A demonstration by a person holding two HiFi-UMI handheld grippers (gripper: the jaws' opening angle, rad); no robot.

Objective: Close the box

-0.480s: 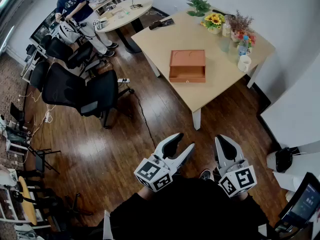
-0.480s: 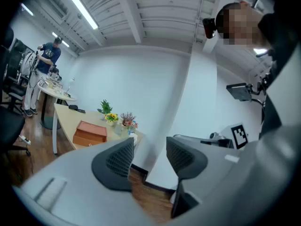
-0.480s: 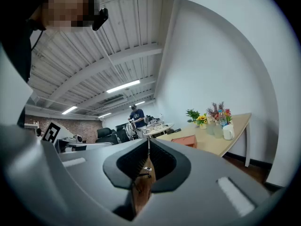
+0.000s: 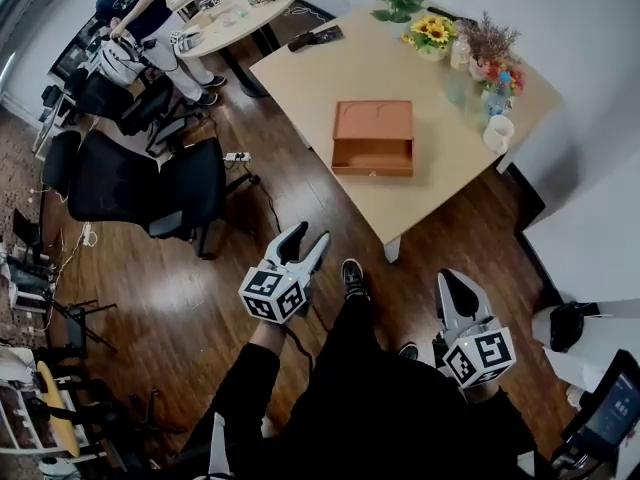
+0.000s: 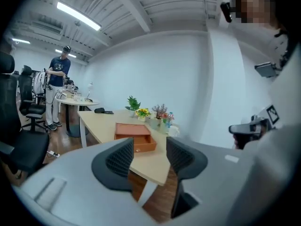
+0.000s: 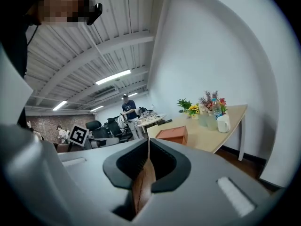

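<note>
An orange-brown box [image 4: 373,138] lies on the light wooden table [image 4: 330,73], its lid folded back flat and the tray empty. The left gripper view shows the box [image 5: 135,136] far ahead, and the right gripper view shows the box [image 6: 172,134] from the side. Both grippers hang over the wooden floor, well short of the table. My left gripper [image 4: 308,236] [image 5: 149,144] is open by a narrow gap with nothing between its jaws. My right gripper [image 4: 447,278] [image 6: 148,144] is shut and empty.
Flower pots [image 4: 432,34], bottles and a white mug [image 4: 496,133] stand at the table's far right end. A dark object [image 4: 315,39] lies at its far left. Black office chairs [image 4: 130,183] and a cable [image 4: 285,233] sit to the left. A person [image 4: 135,3] stands by a round table [image 4: 235,13].
My left gripper has moved forward and to the left, toward the table. A shoe now shows on the floor ahead. The right gripper has barely moved.
</note>
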